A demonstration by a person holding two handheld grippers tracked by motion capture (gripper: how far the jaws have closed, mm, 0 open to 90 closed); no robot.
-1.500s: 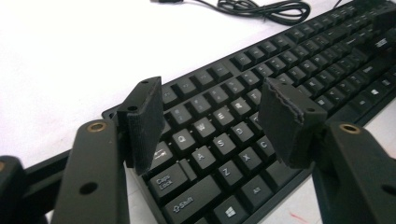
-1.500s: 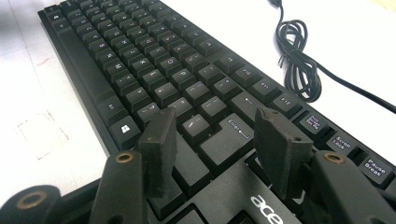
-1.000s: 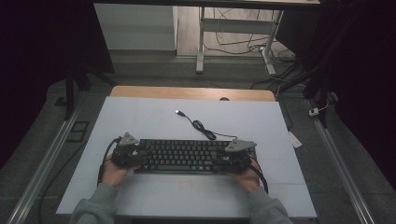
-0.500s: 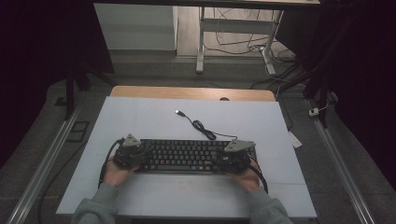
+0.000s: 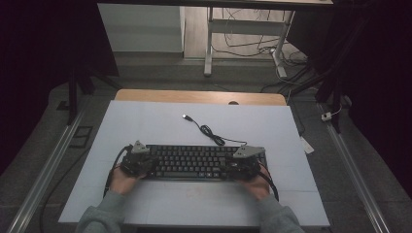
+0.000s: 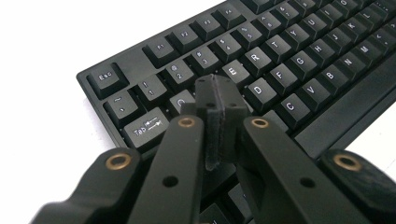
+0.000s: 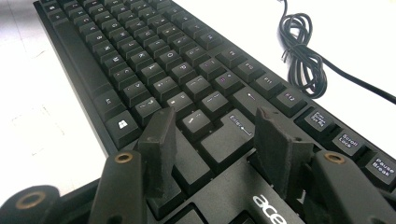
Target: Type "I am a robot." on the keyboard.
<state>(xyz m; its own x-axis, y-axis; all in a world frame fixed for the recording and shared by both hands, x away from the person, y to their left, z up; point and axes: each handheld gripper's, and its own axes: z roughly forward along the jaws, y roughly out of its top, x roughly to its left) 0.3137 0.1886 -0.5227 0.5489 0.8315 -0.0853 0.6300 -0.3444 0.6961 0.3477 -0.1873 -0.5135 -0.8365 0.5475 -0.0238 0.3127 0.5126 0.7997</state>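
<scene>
The left tool (image 6: 219,98) has just closed; its tips are pressed together with nothing between, over the Q key of the black keyboard (image 5: 194,161). The right tool (image 7: 215,135) stands spread above the Enter key. The keyboard lies flat on the white worktop (image 5: 145,126), its cable (image 5: 209,131) coiled just behind.
</scene>
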